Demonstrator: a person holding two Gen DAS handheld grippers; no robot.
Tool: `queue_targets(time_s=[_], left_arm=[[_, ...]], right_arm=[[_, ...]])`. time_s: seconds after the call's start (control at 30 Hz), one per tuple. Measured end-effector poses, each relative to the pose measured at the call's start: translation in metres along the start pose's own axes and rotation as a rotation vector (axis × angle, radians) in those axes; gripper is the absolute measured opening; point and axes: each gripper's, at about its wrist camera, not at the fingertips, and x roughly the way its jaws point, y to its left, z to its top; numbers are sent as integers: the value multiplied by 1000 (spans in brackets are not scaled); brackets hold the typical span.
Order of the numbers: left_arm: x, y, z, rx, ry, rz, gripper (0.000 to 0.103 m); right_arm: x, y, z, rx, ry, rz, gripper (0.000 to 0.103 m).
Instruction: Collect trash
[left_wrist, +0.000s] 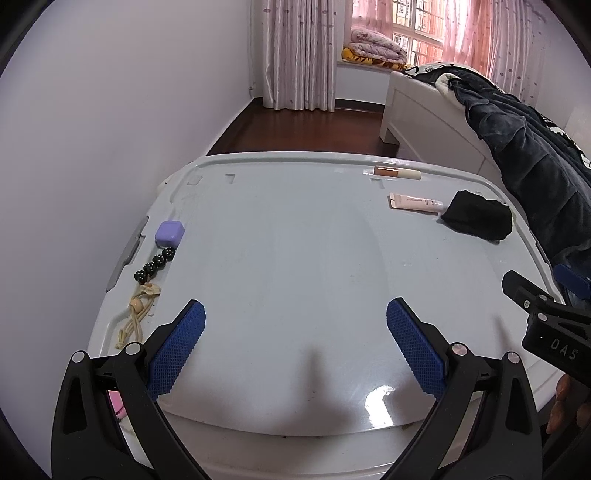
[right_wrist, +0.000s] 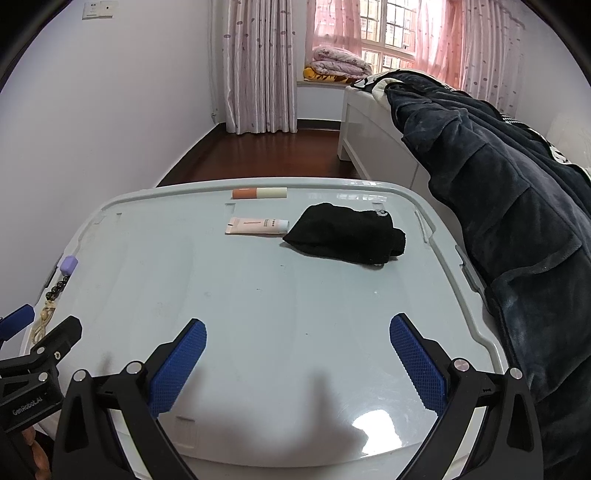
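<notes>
A pale grey plastic lid (left_wrist: 280, 258) serves as the work surface; it also shows in the right wrist view (right_wrist: 258, 295). On its far side lie a pink tube (left_wrist: 415, 202) (right_wrist: 256, 226), a tan-and-cream stick (left_wrist: 397, 172) (right_wrist: 259, 193) and a crumpled black cloth (left_wrist: 478, 219) (right_wrist: 345, 233). At the left edge sit a purple case (left_wrist: 169, 233) (right_wrist: 68, 264), black beads (left_wrist: 155, 264) (right_wrist: 57, 288) and a beige cord (left_wrist: 136, 317). My left gripper (left_wrist: 295, 350) is open and empty over the near edge. My right gripper (right_wrist: 297, 363) is open and empty too.
A white bed (right_wrist: 373, 144) draped with a dark blue fleece blanket (right_wrist: 517, 206) stands close along the right. A white wall (left_wrist: 92, 129) runs on the left. Dark wood floor (right_wrist: 266, 155), curtains and a window seat with folded quilts lie beyond.
</notes>
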Motion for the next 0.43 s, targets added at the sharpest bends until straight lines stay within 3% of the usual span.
queue_targets(time_s=[0.43], left_arm=[[7, 4, -1, -26, 45, -2, 96]], right_arm=[[0, -1, 0, 4, 3, -2, 98]])
